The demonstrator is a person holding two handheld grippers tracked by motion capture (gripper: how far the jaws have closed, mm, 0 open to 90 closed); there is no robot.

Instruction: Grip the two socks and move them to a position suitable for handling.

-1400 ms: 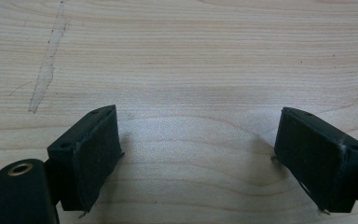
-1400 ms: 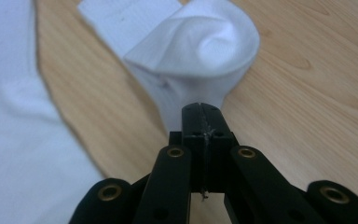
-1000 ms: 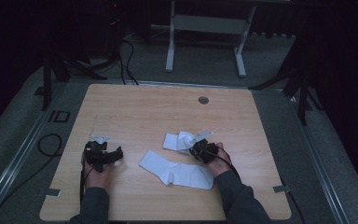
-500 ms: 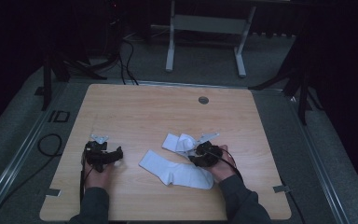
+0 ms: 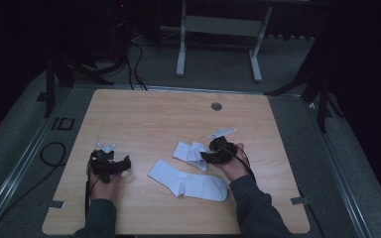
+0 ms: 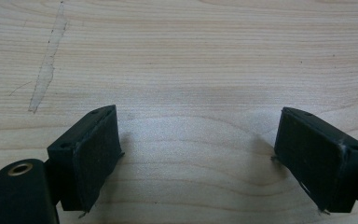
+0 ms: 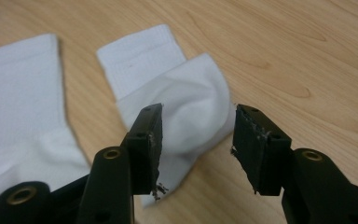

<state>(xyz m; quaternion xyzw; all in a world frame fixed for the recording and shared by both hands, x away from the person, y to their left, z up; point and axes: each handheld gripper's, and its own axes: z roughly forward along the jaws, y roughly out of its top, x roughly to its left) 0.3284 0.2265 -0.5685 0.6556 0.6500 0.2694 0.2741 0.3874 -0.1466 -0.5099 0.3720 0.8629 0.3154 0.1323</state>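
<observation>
The counter [image 5: 158,119] is a pale wood-grain top with a round grommet [image 5: 217,106] near its far edge, standing on grey carpet in a dark room with a white metal frame [image 5: 218,29] and black cables [image 5: 134,59] beyond it. Two white socks lie near the counter's front: the folded sock [image 7: 182,112] just left of the right tongs [image 7: 198,140], whose jaws have just been opening and now hang spread above it without pinching, and the flat sock [image 5: 188,181] just nearer the front edge. The left tongs [image 6: 198,154] stand spread over bare wood, well left of the socks.
</observation>
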